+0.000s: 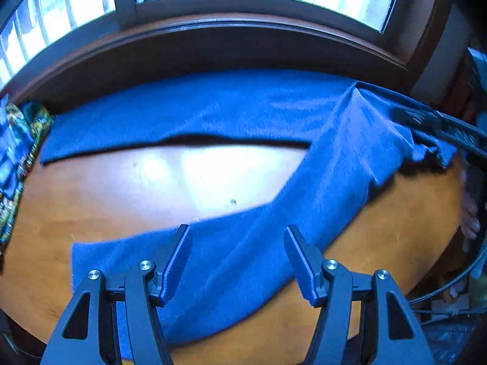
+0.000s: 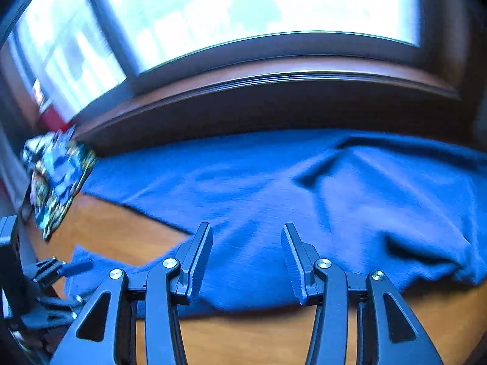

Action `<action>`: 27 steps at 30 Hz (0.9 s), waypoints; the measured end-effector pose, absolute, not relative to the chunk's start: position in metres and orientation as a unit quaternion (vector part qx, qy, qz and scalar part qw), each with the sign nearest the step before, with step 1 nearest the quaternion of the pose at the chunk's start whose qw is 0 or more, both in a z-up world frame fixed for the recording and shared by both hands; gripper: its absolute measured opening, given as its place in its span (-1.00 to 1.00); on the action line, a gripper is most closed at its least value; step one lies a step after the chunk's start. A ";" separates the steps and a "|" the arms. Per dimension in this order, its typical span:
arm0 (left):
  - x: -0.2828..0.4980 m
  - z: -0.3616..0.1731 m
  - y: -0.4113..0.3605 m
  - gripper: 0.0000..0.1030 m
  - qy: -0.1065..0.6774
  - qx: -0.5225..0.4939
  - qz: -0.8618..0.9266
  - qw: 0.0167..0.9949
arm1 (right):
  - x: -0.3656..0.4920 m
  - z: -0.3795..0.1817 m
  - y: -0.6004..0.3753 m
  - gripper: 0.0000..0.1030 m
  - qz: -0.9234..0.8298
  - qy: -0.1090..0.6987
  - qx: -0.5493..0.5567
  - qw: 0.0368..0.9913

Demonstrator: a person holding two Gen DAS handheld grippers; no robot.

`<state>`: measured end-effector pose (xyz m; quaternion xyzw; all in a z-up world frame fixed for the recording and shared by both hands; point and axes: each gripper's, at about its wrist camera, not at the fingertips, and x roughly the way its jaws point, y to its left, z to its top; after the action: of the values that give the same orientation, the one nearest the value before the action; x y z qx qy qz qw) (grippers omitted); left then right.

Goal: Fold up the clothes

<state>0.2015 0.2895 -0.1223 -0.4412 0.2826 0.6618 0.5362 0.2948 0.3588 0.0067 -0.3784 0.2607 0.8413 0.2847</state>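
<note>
A blue knit garment [image 1: 274, 115] lies spread on a wooden table [image 1: 91, 213], its long sleeve [image 1: 243, 258] running diagonally toward the near edge. My left gripper [image 1: 237, 237] hovers open over that sleeve's end, nothing between its fingers. At the right of the left wrist view the right gripper [image 1: 441, 127] reaches onto the garment's bunched right edge. In the right wrist view the blue garment [image 2: 304, 188] fills the middle, and my right gripper [image 2: 246, 237] stands open above its near hem. The left gripper [image 2: 61, 269] shows at the lower left beside the sleeve end.
A colourful patterned cloth [image 1: 15, 158] lies at the table's left edge, also visible as the patterned cloth [image 2: 54, 179] in the right wrist view. A dark window sill [image 1: 213, 45] and window run behind the table. A hand [image 1: 470, 213] and cables [image 1: 450, 286] are at the right.
</note>
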 end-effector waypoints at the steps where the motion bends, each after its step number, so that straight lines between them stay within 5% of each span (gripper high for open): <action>1: 0.205 -0.124 0.289 0.16 0.280 -0.443 0.657 0.542 | 0.284 0.005 0.357 -0.09 0.841 0.254 -0.389 0.276; 13: 0.212 -0.137 0.275 0.16 0.255 -0.455 0.666 0.532 | 0.263 -0.025 0.369 -0.09 0.807 0.213 -0.489 0.255; 27: 0.207 -0.140 0.264 0.16 0.263 -0.469 0.659 0.526 | 0.270 -0.026 0.377 -0.09 0.807 0.296 -0.472 0.195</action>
<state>0.2074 0.2643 -0.1401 -0.4690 0.2629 0.6589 0.5261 0.2700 0.3769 -0.0265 -0.4721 0.2964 0.8069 0.1952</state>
